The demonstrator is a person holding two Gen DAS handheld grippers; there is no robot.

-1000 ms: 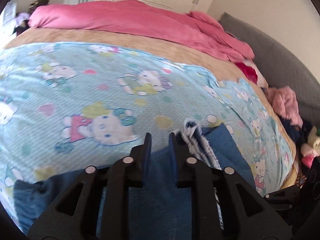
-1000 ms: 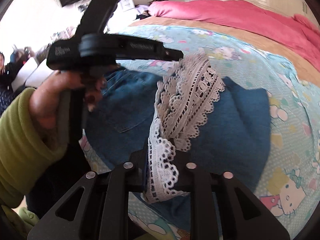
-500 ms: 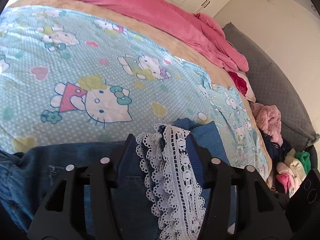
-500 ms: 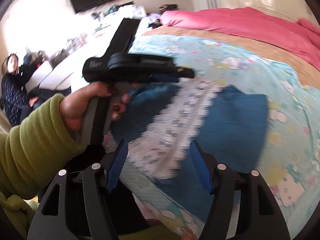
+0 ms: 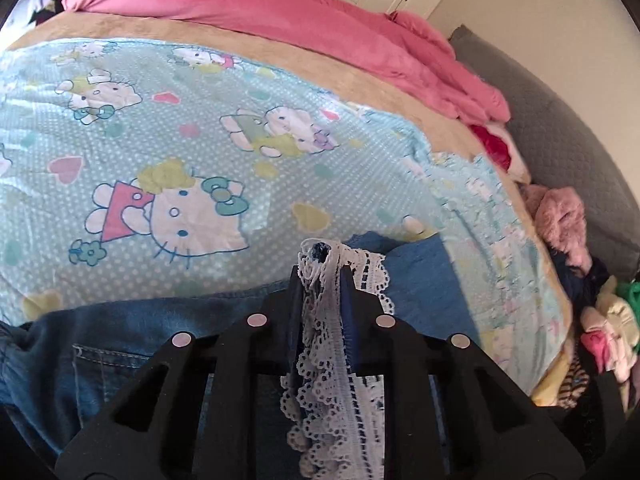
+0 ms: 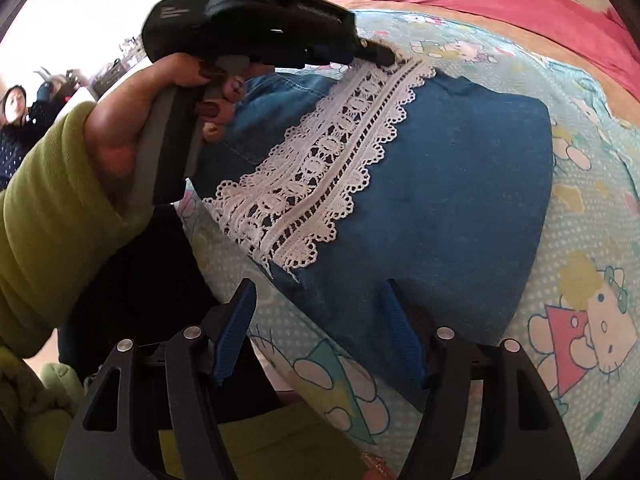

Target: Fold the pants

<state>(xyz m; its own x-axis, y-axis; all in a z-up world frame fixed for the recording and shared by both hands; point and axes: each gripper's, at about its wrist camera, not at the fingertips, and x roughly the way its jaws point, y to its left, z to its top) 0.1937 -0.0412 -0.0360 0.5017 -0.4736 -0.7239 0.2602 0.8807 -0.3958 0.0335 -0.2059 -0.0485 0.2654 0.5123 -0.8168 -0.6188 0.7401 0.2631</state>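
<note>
Left gripper (image 5: 323,276) pinches the lace hem (image 6: 320,160) of the denim pants (image 6: 440,200).
Right gripper (image 6: 320,332) hovers, fingers spread, over the pants lying on the bed (image 5: 160,140).

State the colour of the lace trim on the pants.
White openwork lace trim on blue denim pants; clearest in right wrist view.

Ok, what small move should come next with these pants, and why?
Probably bring the open right tool onto the near end of the white lace hem of the blue denim pants. The left tool grips only the far end, so the hem lies unsupported.
</note>
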